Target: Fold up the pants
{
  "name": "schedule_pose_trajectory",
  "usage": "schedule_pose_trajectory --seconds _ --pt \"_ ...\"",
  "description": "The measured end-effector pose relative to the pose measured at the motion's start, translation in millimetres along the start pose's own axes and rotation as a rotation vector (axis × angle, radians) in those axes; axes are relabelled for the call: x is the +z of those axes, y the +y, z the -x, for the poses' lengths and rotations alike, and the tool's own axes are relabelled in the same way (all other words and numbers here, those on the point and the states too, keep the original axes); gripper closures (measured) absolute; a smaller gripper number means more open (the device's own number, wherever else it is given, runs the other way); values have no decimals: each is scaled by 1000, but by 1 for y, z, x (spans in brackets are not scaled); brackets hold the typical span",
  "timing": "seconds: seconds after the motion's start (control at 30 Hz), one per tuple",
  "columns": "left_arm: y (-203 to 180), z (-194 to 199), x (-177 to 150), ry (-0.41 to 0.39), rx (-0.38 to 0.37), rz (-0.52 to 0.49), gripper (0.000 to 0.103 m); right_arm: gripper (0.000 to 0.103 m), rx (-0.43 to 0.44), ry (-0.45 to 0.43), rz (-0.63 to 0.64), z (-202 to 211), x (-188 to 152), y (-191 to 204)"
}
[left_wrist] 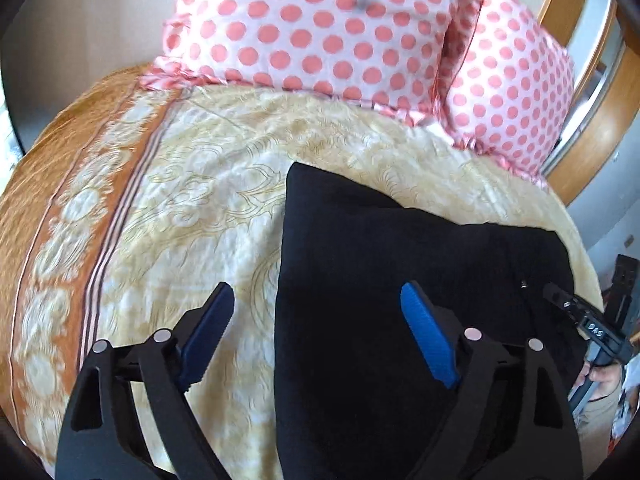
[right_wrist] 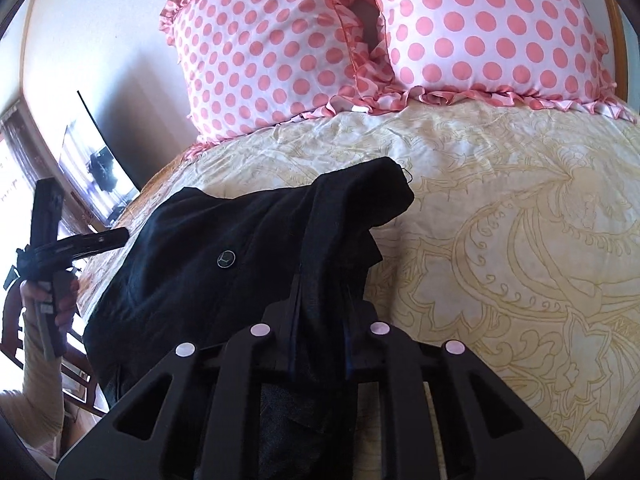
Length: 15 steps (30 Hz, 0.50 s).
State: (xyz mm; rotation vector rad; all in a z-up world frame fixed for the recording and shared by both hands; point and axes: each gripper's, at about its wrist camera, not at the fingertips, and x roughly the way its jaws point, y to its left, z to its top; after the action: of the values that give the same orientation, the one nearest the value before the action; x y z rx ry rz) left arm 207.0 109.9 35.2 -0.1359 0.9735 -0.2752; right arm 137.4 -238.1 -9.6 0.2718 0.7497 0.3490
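**A:** Left wrist view first. The left gripper (left_wrist: 316, 332), black-framed with blue pads, has its jaws spread wide and nothing between them. One blue fingertip (left_wrist: 214, 312) hangs over the cream-and-gold patterned bedspread (left_wrist: 192, 208), the other (left_wrist: 424, 328) over the black fabric pants (left_wrist: 400, 280).

**B:** And the pants themselves?

**A:** Lying on that bedspread in a dark, roughly folded slab, their left edge running between the two pads. Beyond the pants, at the head of the bedspread, stand two white pillows with pink polka dots (left_wrist: 320, 28), ruffled at the edges. An orange patterned border (left_wrist: 52, 216) runs down the bedspread's left side.

**B:** Over to the right wrist view.

**A:** The right gripper (right_wrist: 320, 304) is clamped on a fold of the pants (right_wrist: 224, 240) — the cloth bunches up between its narrow-set fingers and drapes over them. A small round dark button (right_wrist: 225, 259) shows on the pants, left of the pinched fold. The bedspread (right_wrist: 500, 220) spreads out to the right of the pants, and the pillows (right_wrist: 492, 32) rise at its far end.

**B:** That shape at the left edge?

**A:** The left gripper's body and the hand holding it (right_wrist: 60, 292), off the bedspread's edge — its tips are not clear from here.
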Motion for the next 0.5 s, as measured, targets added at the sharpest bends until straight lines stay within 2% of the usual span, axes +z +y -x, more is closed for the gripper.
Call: schedule_pose_trajectory --seconds 0.03,0.13,0.3,0.37,0.43,0.5 --pt "1 -10 6 33 -2 -4 27 87 -3 2 1 0 0 0" --pt "1 -31 13 99 -30 5 31 87 -6 12 -1 -2 0 -1" --pt "-2 -40 21 118 -57 -4 44 82 4 29 -31 -5 1 -6" --pt "-2 -40 21 121 -50 -8 45 79 16 36 -68 -7 1 -12" --pt "-2 -39 20 116 -59 -6 56 71 35 39 -94 -9 1 -16" --pt "-1 -37 20 102 -66 7 65 70 61 34 -117 -11 -1 -20"
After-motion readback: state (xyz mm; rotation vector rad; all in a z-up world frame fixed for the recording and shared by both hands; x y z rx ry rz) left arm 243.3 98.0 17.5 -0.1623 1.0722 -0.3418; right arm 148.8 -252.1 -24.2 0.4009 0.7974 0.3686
